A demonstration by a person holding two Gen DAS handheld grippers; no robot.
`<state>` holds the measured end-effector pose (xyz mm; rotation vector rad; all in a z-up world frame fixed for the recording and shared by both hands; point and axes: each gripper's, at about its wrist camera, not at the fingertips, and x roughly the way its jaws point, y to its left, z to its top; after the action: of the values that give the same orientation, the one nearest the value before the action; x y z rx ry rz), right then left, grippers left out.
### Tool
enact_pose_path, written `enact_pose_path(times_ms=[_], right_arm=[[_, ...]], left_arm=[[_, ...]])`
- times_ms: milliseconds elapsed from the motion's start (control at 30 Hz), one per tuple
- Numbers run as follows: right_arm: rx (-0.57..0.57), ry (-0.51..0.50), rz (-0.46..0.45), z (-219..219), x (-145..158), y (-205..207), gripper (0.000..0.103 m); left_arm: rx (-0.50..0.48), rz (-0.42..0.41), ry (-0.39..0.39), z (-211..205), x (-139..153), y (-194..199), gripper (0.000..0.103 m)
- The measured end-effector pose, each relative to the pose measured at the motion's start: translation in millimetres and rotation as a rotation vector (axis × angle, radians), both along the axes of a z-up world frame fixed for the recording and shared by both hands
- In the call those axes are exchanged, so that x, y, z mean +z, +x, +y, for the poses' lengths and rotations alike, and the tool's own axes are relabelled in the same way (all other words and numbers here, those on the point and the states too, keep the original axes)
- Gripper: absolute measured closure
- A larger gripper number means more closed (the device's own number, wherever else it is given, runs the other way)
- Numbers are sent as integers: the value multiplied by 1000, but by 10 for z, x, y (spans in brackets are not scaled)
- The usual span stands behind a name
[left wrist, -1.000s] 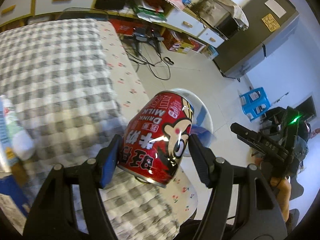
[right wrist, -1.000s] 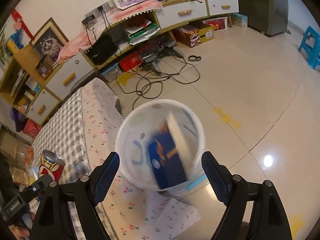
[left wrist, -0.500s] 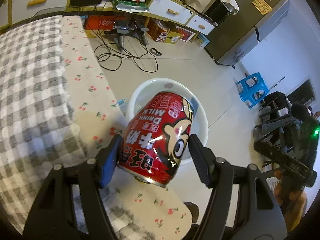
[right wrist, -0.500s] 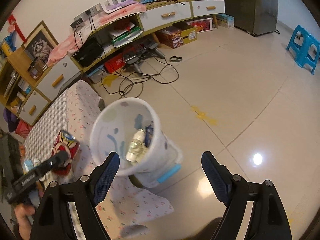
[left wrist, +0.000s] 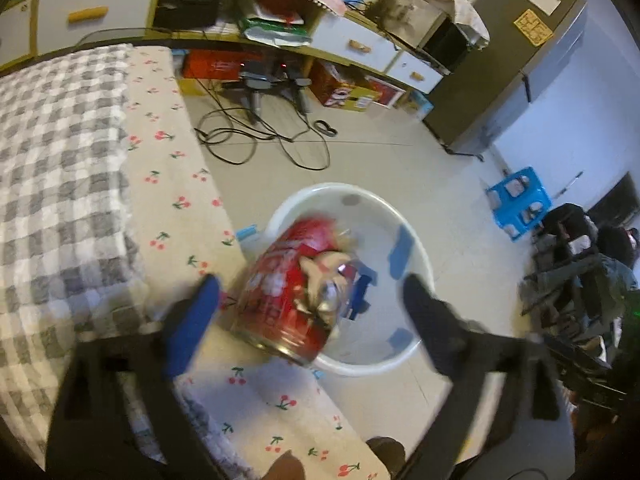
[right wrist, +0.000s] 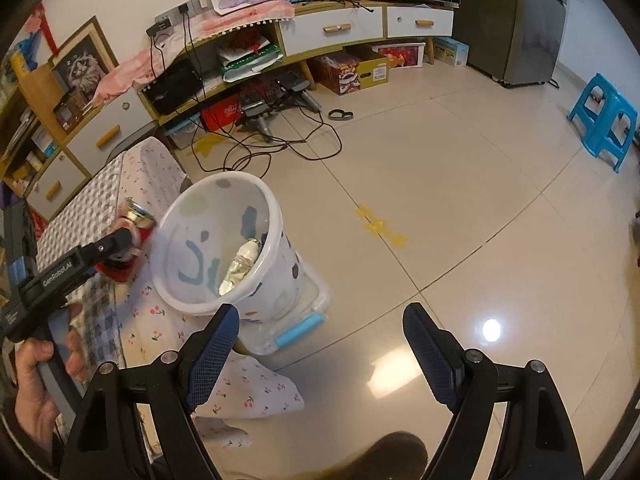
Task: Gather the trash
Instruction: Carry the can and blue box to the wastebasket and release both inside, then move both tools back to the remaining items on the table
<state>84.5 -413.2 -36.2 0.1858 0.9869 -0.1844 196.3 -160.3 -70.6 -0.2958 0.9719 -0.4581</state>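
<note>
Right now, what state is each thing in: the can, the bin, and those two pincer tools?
Red can: loose between the spread fingers, over the bin's rim.
White bin: upright, open-topped, trash inside.
Left gripper: jaws opening, pads off the can.
Right gripper: open, empty.

Red can (left wrist: 298,292); white bin (left wrist: 416,248) w/ blue marks; grey-check cloth (left wrist: 60,160).

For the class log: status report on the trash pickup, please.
Left hand-held gripper opening, red can loose between its fingers, above the white bin. Right hand-held gripper open, empty. Nothing blocking the bin.
</note>
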Motion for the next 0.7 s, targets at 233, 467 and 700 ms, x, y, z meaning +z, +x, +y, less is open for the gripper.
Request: enact_pose_path(times_ms=[233, 467, 700], right_arm=[[13, -8, -27, 57, 76, -11, 17], [39, -18, -39, 215, 118, 11, 17], [97, -43, -73, 523, 216, 25, 10]], left_arm=[[-18, -42, 99, 12, 135, -127, 1], [9, -46, 180, 220, 183, -258, 1], [54, -34, 223, 567, 261, -475, 1]])
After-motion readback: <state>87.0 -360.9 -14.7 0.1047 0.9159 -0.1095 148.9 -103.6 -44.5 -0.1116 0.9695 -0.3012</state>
